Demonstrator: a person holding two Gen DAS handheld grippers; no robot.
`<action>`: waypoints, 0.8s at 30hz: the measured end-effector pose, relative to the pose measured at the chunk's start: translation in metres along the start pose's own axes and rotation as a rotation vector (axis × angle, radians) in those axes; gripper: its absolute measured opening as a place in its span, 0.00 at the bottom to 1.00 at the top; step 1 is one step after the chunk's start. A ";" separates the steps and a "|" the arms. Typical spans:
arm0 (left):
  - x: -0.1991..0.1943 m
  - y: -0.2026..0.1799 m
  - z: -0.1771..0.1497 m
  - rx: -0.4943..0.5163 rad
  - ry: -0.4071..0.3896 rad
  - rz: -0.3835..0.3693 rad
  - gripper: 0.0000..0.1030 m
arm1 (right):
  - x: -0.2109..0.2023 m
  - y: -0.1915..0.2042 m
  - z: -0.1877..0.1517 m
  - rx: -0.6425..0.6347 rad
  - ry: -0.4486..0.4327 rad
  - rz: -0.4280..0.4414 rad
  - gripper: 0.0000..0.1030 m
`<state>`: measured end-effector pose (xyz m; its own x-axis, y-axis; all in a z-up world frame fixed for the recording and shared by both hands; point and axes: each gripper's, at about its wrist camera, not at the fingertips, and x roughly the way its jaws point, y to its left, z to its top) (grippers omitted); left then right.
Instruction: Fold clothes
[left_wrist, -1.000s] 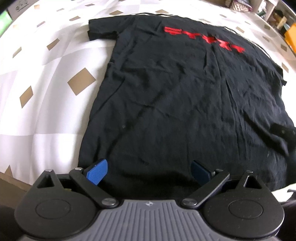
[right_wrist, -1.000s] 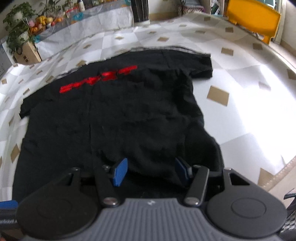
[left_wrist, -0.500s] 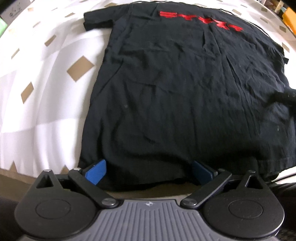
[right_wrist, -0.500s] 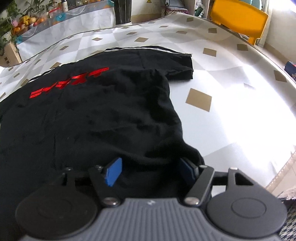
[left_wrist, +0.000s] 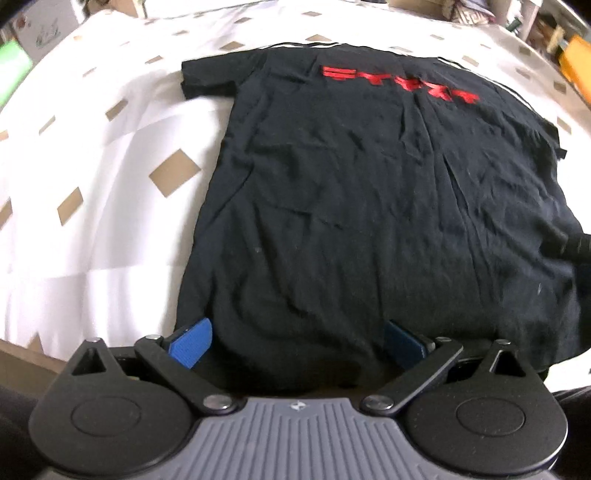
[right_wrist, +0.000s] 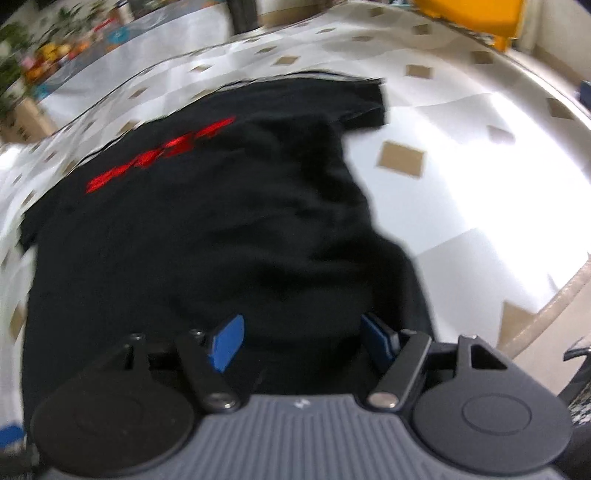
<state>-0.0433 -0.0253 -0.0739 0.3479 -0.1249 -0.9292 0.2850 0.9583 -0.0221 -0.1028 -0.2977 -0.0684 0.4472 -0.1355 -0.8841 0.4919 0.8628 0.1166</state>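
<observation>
Surface: white cloth (left_wrist: 92, 229) with tan diamond patches — covers the table | Far-right corner: yellow chair (right_wrist: 469, 14) just beyond the edge | Far-left side: blurred plants and fruit (right_wrist: 40, 62) on a ledge — well apart | Left edge: green item (left_wrist: 11, 70), unidentifiable

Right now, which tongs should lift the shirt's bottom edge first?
Probably the left tongs: they straddle the flat hem of the black shirt. The right tongs face bunched, blurred cloth.
</observation>
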 end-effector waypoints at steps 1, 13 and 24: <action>0.002 0.002 0.000 -0.012 0.012 -0.005 0.97 | -0.003 0.004 -0.004 -0.024 0.007 0.014 0.66; 0.005 0.005 0.000 -0.035 0.032 -0.003 0.97 | -0.040 0.050 -0.043 -0.358 0.005 0.117 0.55; 0.007 0.013 0.004 -0.090 0.023 0.002 0.97 | -0.051 0.097 -0.079 -0.633 0.035 0.278 0.37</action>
<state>-0.0335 -0.0150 -0.0789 0.3274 -0.1182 -0.9375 0.2023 0.9779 -0.0527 -0.1373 -0.1687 -0.0477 0.4639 0.1386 -0.8750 -0.1725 0.9829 0.0642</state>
